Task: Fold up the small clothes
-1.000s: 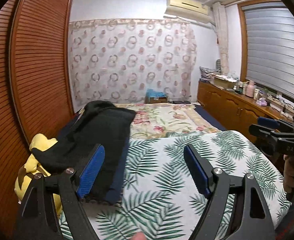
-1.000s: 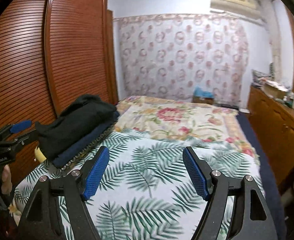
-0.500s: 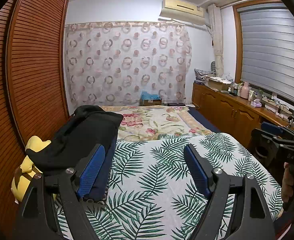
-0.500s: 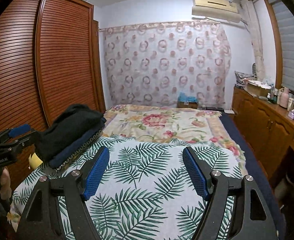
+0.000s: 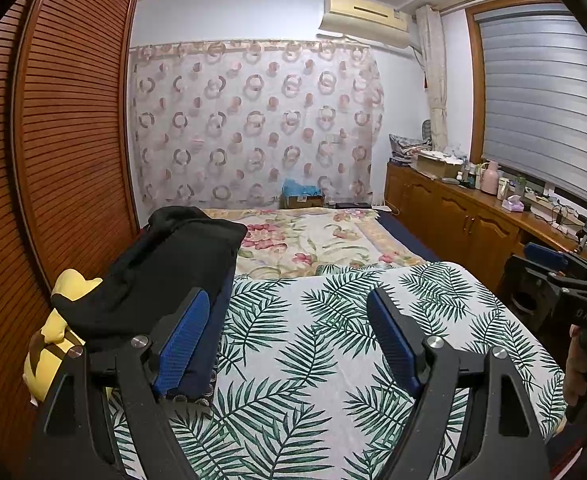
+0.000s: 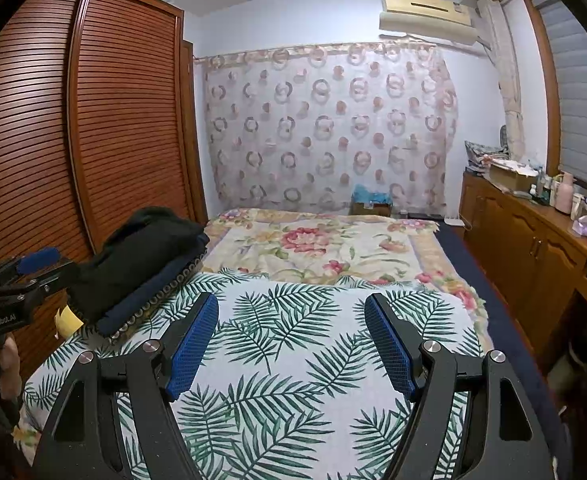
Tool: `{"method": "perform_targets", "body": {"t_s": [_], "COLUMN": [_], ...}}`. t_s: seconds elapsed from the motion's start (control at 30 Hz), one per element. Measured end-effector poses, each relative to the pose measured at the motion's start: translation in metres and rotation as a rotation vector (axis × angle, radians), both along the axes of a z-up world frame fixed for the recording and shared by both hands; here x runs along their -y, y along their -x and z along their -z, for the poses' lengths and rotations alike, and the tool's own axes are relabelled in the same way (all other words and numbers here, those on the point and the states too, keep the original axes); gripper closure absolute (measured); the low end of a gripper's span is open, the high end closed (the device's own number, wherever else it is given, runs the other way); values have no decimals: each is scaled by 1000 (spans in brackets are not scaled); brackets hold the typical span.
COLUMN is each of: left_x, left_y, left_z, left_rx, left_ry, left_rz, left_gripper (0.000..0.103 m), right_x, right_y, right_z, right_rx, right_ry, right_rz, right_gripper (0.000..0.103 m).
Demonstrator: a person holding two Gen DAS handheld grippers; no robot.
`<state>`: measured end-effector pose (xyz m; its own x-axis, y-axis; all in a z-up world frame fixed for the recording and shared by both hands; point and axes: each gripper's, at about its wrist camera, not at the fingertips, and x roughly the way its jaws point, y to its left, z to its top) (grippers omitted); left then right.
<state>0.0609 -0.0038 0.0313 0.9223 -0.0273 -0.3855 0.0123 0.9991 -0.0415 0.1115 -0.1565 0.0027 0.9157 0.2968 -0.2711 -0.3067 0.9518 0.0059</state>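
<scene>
A pile of dark clothes, black on top (image 5: 165,268) and navy beneath (image 5: 197,364), lies along the bed's left side; it also shows in the right wrist view (image 6: 141,260). A yellow garment (image 5: 59,320) sits under its near end. My left gripper (image 5: 289,320) is open and empty above the palm-leaf sheet (image 5: 333,340), just right of the pile. My right gripper (image 6: 291,324) is open and empty over the same sheet (image 6: 293,400). Each gripper appears at the edge of the other's view: the right one (image 5: 565,276), the left one (image 6: 17,276).
A louvred wooden wardrobe (image 5: 65,152) runs along the left. A floral blanket (image 5: 305,240) covers the far half of the bed. A wooden cabinet (image 5: 473,224) with bottles and boxes stands at the right under the window. A curtain (image 5: 253,120) hangs at the back.
Both grippers have risen and tilted up, so more of the room and ceiling shows. Both stay open and empty. The clothes pile has not moved.
</scene>
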Motion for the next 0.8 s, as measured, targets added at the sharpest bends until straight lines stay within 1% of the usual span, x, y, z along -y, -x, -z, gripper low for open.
{"method": "perform_targets", "body": {"t_s": [0.3, 0.8], "left_x": [-1, -1], "left_y": [2, 8], "left_z": [4, 2], "left_rx": [10, 20], "left_ry": [0, -5], "left_rz": [-2, -3], "left_gripper": [21, 21], "right_x": [13, 29], "right_y": [3, 7], "right_z": [-3, -9], "right_rx": [0, 0], "right_ry": [8, 5], "right_rz": [-1, -5], "right_gripper": [26, 26]}}
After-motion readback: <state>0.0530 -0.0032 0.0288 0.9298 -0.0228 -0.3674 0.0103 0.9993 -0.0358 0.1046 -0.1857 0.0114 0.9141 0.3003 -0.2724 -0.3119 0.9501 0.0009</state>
